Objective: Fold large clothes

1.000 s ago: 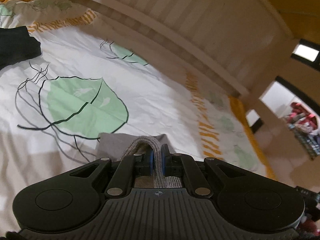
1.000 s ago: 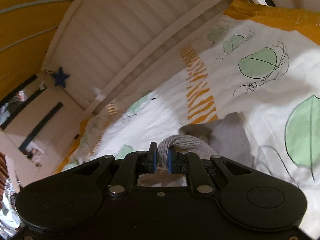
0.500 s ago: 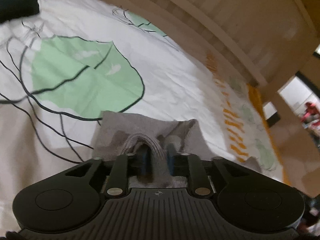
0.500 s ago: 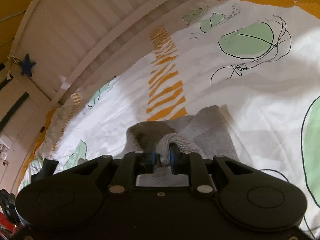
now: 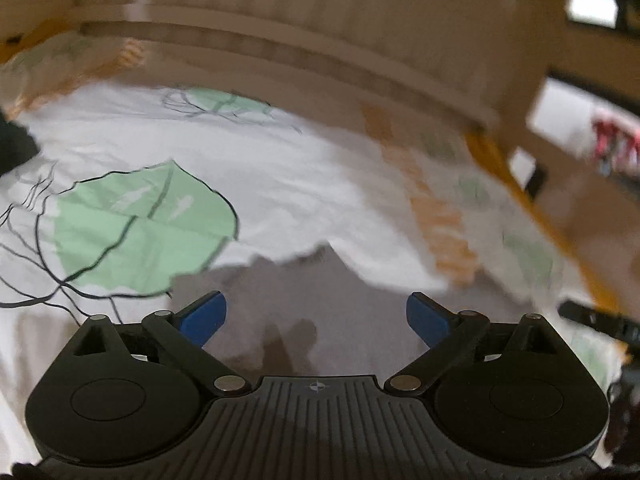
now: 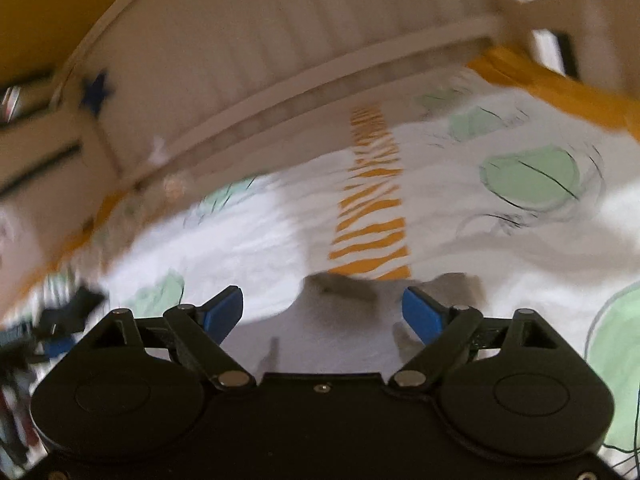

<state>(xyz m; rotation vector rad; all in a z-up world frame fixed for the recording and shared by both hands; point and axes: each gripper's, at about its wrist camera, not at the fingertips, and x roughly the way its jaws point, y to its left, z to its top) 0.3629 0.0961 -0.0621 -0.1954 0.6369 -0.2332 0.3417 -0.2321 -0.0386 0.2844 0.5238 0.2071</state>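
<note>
A grey garment (image 5: 316, 304) lies flat on the white bedspread (image 5: 280, 184) printed with green leaves. My left gripper (image 5: 316, 314) is open just above the garment, its blue pads (image 5: 204, 314) spread wide and empty. In the right wrist view the same grey garment (image 6: 340, 320) lies under my right gripper (image 6: 322, 310), which is also open with blue pads (image 6: 424, 314) apart and holding nothing. Both views are blurred by motion.
A white slatted bed rail (image 5: 320, 20) runs along the far side of the bed. An orange striped band (image 6: 372, 208) crosses the bedspread. A dark garment (image 5: 12, 148) lies at the far left. The other gripper's black body (image 5: 600, 316) shows at the right.
Both grippers held the grey garment's ribbed edge, lowered it onto the bed, and have now opened and let it go. The garment lies flat.
</note>
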